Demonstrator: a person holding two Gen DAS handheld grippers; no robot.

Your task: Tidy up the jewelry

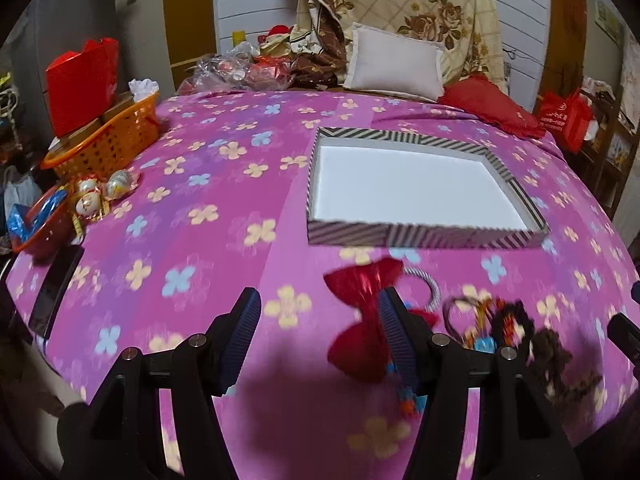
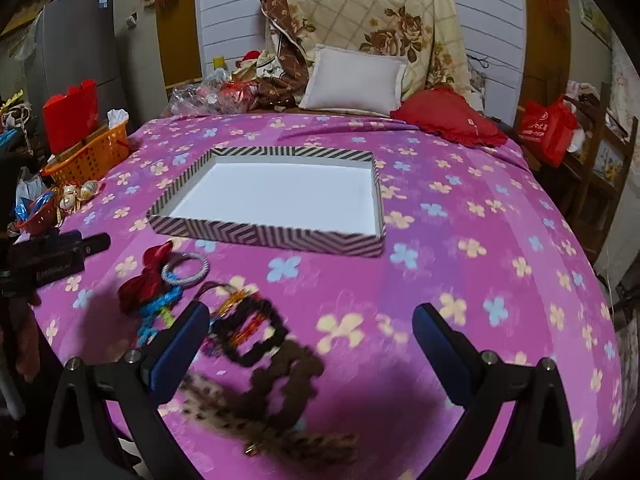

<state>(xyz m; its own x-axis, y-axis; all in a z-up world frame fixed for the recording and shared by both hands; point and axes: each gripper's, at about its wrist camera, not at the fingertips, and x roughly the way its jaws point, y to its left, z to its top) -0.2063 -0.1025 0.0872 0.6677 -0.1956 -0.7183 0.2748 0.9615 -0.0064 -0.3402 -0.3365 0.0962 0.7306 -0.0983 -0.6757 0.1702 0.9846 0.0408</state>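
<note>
Surface: bed w/ pink floral sheet (image 1: pixel 208 184), pillows at far end.
Tray: striped-wall tray (image 1: pixel 424 236) w/ white floor, mid-sheet, nothing in it.
Jewelry pile: on sheet near side of tray, apart from it; blurred in both views.
Red bow (image 1: pixel 362 320): lies just L of pile; L gripper's right finger overlaps it in L view, contact can't tell.
Ring: grey-white ring (image 2: pixel 186 270) just beside bow, tray side.
Blue piece (image 2: pixel 158 312): below bow, partly under it.
Dark chains (image 2: pixel 256 336): black link piece plus brown fuzzy one, nearest R gripper's left finger; touching or not, can't tell.
L gripper (image 1: pixel 320 340): jaws wide, nothing btwn them, over bare sheet L of bow.
R gripper (image 2: pixel 312 344): jaws wide, holding nothing; pile's edge sits btwn fingers.
Side items: orange basket (image 1: pixel 108 140) w/ red box (image 1: pixel 80 84) at L edge of bed; red cushion (image 2: pixel 448 120) far R.
</note>
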